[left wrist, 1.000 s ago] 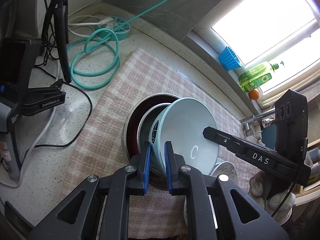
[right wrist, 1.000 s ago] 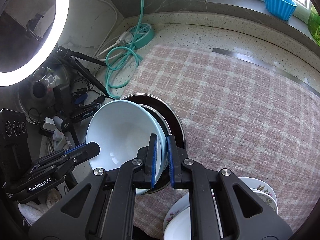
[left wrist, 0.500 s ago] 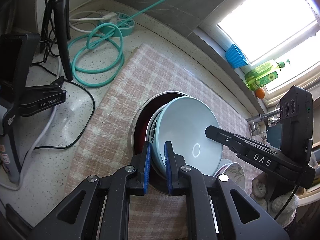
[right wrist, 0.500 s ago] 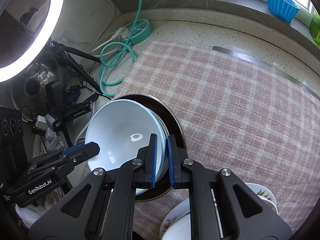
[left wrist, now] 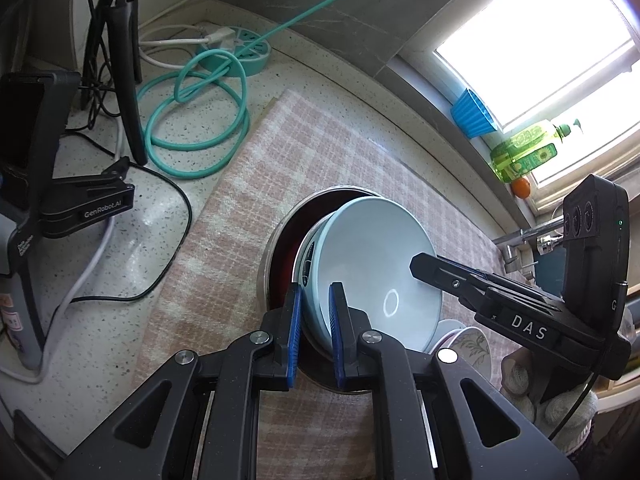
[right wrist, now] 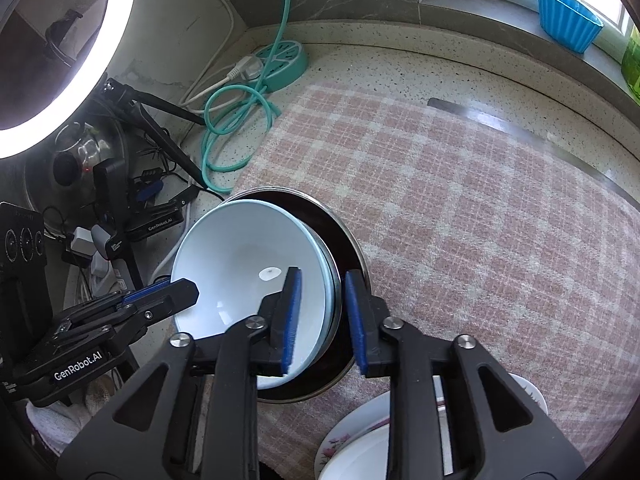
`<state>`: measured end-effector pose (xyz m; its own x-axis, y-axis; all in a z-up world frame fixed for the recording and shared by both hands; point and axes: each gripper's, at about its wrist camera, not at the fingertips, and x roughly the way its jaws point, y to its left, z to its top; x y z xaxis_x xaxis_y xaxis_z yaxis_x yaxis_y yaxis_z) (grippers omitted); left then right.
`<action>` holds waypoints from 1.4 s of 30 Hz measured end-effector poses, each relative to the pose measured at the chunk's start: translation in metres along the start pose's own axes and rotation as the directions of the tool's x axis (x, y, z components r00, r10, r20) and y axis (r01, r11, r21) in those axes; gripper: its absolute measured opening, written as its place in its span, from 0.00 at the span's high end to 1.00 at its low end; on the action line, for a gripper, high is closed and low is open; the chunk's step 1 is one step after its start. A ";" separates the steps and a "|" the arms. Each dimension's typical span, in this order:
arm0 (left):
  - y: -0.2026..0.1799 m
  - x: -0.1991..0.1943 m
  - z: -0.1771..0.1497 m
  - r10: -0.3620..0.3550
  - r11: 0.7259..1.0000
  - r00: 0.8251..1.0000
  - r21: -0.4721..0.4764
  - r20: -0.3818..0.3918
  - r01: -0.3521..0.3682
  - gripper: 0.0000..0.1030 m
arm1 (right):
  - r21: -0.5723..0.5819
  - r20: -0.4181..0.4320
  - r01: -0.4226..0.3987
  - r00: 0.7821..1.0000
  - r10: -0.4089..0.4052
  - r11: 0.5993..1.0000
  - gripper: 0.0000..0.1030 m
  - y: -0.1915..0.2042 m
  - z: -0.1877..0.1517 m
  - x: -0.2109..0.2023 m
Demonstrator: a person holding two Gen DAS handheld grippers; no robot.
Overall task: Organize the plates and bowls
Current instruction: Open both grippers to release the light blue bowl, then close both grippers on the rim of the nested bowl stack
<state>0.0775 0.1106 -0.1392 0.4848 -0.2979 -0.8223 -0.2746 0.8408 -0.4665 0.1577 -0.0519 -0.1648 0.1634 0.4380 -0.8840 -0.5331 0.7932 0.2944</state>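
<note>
A speckled kitchen counter [right wrist: 400,68] runs under a bright window, and a pink checked cloth [right wrist: 460,208] covers much of it. Near the left edge of the cloth sits a round metal pan [right wrist: 352,248] with a dark inside. A light blue bowl [right wrist: 248,256] leans tilted in the pan, on top of another dish whose rim peeks out beside it.

The left gripper [left wrist: 314,312] is squeezed narrow on the near rim of the bowl, with one blue pad on each side. The right gripper [right wrist: 322,312] is letting go. Its jaws are opening, and the bowl's rim is between the blue pads with a gap on the right side.

Close to the near edge of the cloth lie white plates with flowers [right wrist: 352,444]. A green cable [left wrist: 192,120] curls on the counter by the far left corner of the cloth. A blue cup [right wrist: 568,16] stands on the window sill.
</note>
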 end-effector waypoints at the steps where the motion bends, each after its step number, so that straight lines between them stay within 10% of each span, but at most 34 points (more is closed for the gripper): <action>1: 0.000 -0.001 0.000 0.000 1.000 1.000 0.001 0.002 0.000 0.88 | -0.001 0.012 0.001 1.000 -0.001 1.000 0.61 0.000 0.000 -0.003; 32: 0.026 -0.015 -0.005 -0.027 0.998 0.999 -0.061 0.031 0.028 0.80 | 0.174 0.032 -0.093 0.996 0.089 0.980 0.53 -0.056 -0.023 -0.024; 42: 0.028 -0.005 -0.006 -0.033 0.998 0.999 -0.062 0.007 0.033 0.81 | 0.188 -0.005 -0.094 0.995 0.097 0.978 0.67 -0.055 -0.027 -0.008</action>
<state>0.0621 0.1326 -0.1502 0.4989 -0.3223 -0.8045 -0.3095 0.8009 -0.5127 0.1636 -0.1102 -0.1837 0.1068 0.5107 -0.8531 -0.3805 0.8137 0.4395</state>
